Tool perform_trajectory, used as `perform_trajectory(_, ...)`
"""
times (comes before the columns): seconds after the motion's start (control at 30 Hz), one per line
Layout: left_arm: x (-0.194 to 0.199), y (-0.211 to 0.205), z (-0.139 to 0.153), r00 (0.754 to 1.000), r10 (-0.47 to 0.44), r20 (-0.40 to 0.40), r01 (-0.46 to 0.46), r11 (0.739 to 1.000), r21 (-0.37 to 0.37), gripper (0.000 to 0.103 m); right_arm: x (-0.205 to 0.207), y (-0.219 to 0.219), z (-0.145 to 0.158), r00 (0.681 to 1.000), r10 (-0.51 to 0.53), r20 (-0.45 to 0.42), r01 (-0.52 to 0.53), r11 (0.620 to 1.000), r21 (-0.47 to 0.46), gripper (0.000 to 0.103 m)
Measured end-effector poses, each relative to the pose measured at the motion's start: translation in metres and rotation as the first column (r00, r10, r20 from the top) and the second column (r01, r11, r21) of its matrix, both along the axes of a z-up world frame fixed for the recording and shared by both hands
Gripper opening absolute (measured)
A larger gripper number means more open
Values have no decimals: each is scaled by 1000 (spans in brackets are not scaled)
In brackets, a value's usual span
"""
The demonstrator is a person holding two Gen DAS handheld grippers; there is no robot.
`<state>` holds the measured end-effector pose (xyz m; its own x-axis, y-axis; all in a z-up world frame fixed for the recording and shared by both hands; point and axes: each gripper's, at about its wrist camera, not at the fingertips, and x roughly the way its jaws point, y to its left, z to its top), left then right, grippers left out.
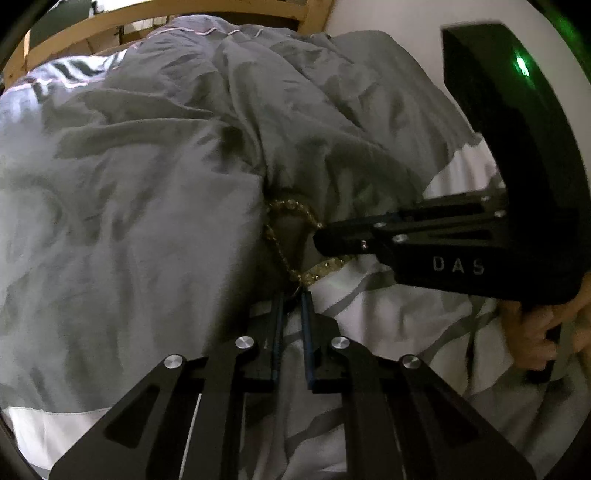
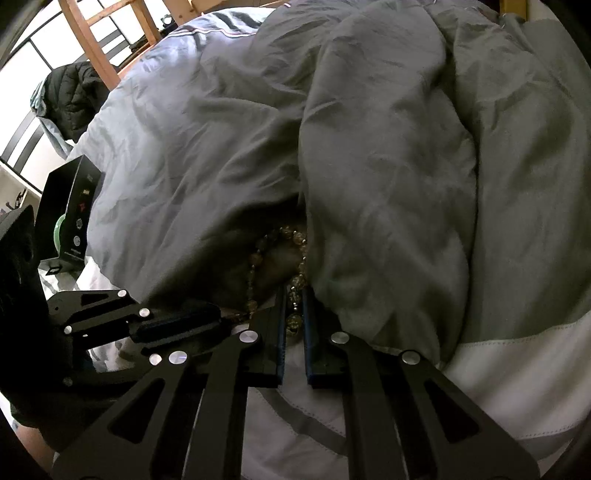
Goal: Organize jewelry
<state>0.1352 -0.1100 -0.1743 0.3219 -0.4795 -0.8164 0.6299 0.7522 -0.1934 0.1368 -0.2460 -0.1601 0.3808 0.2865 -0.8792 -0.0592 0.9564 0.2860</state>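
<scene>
A gold beaded necklace point(image 1: 284, 236) lies in a fold of the grey duvet point(image 1: 129, 184) on the bed. My left gripper point(image 1: 293, 295) is shut on one end of it at the duvet's edge. My right gripper point(image 1: 325, 240) comes in from the right and touches the strand. In the right wrist view the amber beads point(image 2: 293, 295) sit between the nearly closed fingers of my right gripper point(image 2: 294, 291), and the strand loops back under the duvet point(image 2: 388, 166). My left gripper point(image 2: 207, 321) lies at the lower left, its tip at the beads.
A white and grey striped sheet point(image 1: 388, 306) lies under the grippers. A wooden bed frame point(image 1: 110, 18) runs along the back. A black box point(image 2: 70, 214) stands at the left of the bed, a dark jacket point(image 2: 74, 96) behind it.
</scene>
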Motion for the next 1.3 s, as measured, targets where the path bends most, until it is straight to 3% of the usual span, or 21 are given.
perform_trajectory(0.1,-2,-5,-2,1000,-14,23,14,999,30,9,1,2,-1,1000,6,-7,-6,1000,-18,9)
perform_trajectory(0.27,3,-3,-4,1000,-10,-5,10,1000,6,10,2,7,-6,1000,16,-23,-17,999,-45,11)
perform_trajectory(0.37,1,-2,-3,1000,-14,-2,14,1000,-1,4,2,6,-6,1000,20,-23,-21,999,-27,15)
perform_trajectory(0.5,3,3,1,1000,3,-8,-3,1000,-22,3,-1,9,-1,999,28,19,-27,997,-68,8)
perform_trajectory(0.83,-1,6,29,999,15,48,-12,997,-70,2,-15,-10,49,974,-31,224,2,992,129,8)
perform_trajectory(1.1,-3,16,38,998,30,53,-25,995,-99,2,-21,-18,60,967,-78,243,31,981,191,8)
perform_trajectory(1.3,0,1,19,999,-10,39,12,999,-43,3,-21,-17,56,969,-82,231,38,981,190,8)
